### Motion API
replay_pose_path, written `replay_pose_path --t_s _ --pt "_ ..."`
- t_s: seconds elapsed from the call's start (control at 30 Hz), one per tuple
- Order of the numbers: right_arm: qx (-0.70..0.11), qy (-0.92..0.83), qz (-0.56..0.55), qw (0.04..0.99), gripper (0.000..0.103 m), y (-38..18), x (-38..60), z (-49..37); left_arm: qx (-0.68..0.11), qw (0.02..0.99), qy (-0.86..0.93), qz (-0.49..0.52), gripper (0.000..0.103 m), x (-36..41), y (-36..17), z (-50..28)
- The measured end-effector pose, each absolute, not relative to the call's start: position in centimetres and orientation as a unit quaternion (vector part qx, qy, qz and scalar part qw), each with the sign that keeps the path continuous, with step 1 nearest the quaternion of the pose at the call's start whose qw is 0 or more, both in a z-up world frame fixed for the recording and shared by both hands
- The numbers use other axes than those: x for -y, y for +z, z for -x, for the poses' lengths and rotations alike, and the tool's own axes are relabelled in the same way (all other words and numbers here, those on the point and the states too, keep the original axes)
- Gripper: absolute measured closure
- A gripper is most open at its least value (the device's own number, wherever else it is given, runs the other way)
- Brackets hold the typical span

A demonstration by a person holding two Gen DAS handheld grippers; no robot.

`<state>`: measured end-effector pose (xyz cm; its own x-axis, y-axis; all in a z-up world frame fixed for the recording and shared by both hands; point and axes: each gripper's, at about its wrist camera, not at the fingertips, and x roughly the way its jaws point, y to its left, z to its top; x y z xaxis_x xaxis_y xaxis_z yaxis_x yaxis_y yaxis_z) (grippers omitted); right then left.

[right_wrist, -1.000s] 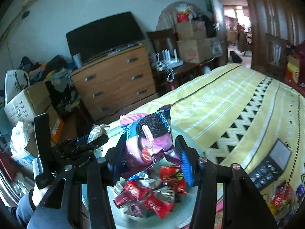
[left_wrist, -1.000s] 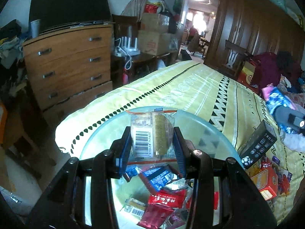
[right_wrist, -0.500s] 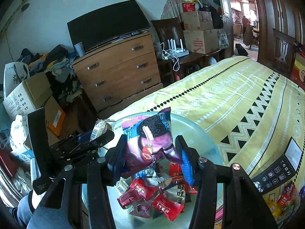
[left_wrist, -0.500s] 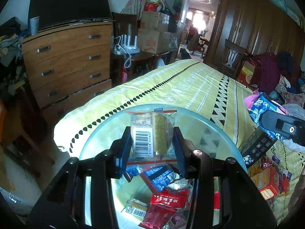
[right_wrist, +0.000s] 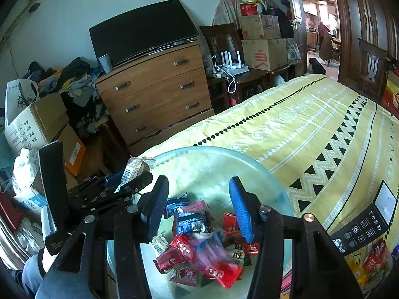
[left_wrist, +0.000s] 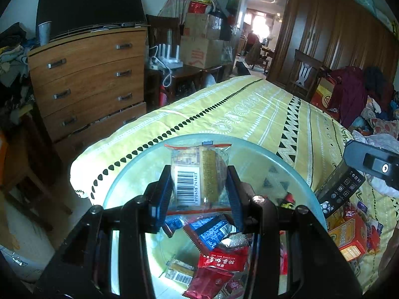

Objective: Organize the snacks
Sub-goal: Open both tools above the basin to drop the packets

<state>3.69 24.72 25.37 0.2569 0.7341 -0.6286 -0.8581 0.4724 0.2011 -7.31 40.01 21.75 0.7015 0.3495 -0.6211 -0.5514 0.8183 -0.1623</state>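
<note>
A clear glass bowl [left_wrist: 279, 159] sits on the yellow patterned bedspread [left_wrist: 249, 109] and holds several wrapped snacks [left_wrist: 219, 259]. My left gripper [left_wrist: 199, 191] is shut on a clear-wrapped biscuit packet with a barcode [left_wrist: 197, 172], held above the bowl. My right gripper [right_wrist: 198, 206] is open and empty above the same bowl [right_wrist: 212, 159]. A blurred pink and blue cookie packet [right_wrist: 212, 251] lies on the snack pile [right_wrist: 197, 246] below it. The left gripper with its packet [right_wrist: 133, 170] shows at the left of the right wrist view.
A black remote control [right_wrist: 361, 226] lies on the bedspread right of the bowl, with loose snacks and an orange box [left_wrist: 349, 236] beside it. A wooden dresser [right_wrist: 154, 94] with a TV stands beyond the bed's edge. Boxes and clothes crowd the floor at left.
My right gripper has opened and the pink and blue cookie packet has dropped into the bowl. My left gripper still holds its biscuit packet over the bowl.
</note>
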Motion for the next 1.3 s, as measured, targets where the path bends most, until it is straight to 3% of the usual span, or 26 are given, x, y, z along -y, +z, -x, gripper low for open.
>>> replay_pose_path --t_s 1.3 --pt "-0.356 0.508 0.089 0.779 0.049 24.0 -25.2 -3.2 -0.308 0.904 0.243 0.168 0.06 -40.3 20.7 7.0"
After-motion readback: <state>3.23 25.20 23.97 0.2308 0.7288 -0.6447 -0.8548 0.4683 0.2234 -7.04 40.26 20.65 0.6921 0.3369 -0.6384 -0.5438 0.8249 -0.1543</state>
